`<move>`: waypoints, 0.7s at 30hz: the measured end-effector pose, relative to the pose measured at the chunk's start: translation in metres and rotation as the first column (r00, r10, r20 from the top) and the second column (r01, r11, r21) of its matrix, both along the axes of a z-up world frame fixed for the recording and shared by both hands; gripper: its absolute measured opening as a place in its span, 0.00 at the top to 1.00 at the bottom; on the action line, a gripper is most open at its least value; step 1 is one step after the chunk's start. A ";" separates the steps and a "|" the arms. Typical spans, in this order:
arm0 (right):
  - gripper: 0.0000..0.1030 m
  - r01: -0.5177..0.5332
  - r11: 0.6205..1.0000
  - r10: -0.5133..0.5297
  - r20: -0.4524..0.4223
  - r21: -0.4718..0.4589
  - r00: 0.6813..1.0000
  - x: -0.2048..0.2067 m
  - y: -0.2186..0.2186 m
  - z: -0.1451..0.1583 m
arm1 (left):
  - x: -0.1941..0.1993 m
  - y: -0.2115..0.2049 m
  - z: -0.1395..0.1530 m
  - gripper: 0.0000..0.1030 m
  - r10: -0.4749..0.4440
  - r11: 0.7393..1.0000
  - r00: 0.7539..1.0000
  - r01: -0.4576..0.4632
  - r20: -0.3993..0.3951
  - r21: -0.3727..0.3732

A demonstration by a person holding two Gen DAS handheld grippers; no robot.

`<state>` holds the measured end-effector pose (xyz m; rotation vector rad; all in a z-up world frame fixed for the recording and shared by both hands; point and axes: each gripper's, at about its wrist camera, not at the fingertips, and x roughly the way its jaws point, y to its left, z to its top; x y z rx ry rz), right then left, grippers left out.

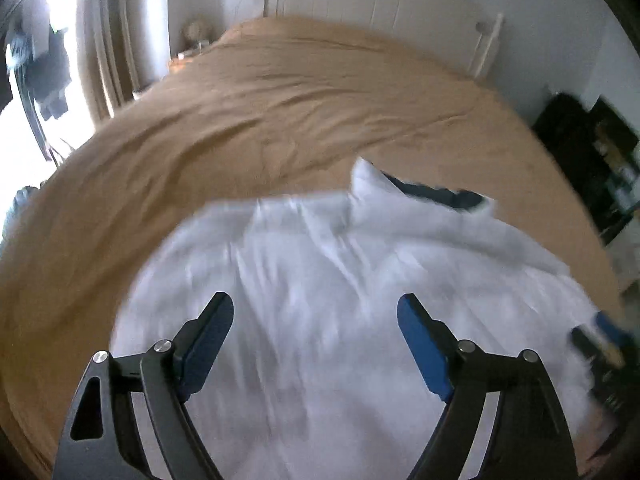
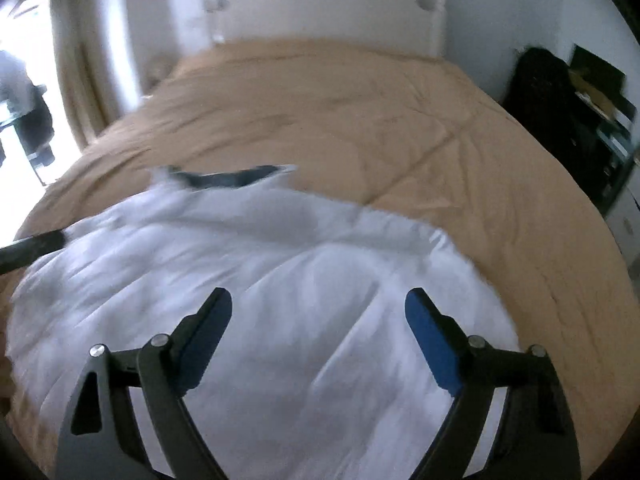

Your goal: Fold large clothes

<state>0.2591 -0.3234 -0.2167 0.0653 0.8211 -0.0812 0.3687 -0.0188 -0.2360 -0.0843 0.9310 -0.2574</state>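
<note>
While I hold both tools over the bed: nothing is grabbed.
Left black gripper with blue pads (image 1: 315, 306): its fingers are wide apart, above the cloth.
Right black gripper with blue pads (image 2: 318, 302): wide apart too.
Big white crumpled garment (image 1: 340, 280): spread flat on the tan bed cover (image 1: 280, 100), dark blue collar (image 2: 228, 177) at the far end.

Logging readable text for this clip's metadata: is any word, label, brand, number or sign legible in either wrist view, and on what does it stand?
None can be read.
White crumpled cloth garment with dark blue collar lining: no print or tag legible; motion-blurred.
Tan quilted bedspread: plain.
Black shelf unit beside the bed: items on it too small and blurred to read.
Left claw and right claw: no markings visible.
</note>
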 end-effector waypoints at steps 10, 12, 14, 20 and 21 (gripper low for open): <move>0.00 -0.075 0.997 0.074 -0.128 -0.006 0.989 -0.069 0.034 -0.070 | -0.051 0.019 -0.070 0.07 0.036 0.994 0.999 -0.033 -0.027 0.103; 0.00 -0.072 0.997 0.072 -0.139 0.008 0.988 -0.065 0.030 -0.073 | -0.046 0.022 -0.070 0.06 0.057 0.996 0.997 -0.054 -0.047 0.077; 0.01 -0.061 0.998 0.061 -0.158 0.003 0.986 -0.060 0.030 -0.070 | -0.047 0.024 -0.068 0.06 0.060 0.996 0.997 -0.057 -0.045 0.074; 0.16 -0.173 0.985 0.174 -0.029 0.018 0.984 -0.060 0.068 -0.018 | -0.053 0.033 -0.058 0.09 0.059 0.998 0.997 -0.058 -0.045 0.032; 0.16 -0.186 0.982 0.186 -0.030 0.022 0.982 -0.056 0.072 -0.019 | -0.056 0.039 -0.053 0.10 0.077 0.997 0.996 -0.075 -0.046 0.031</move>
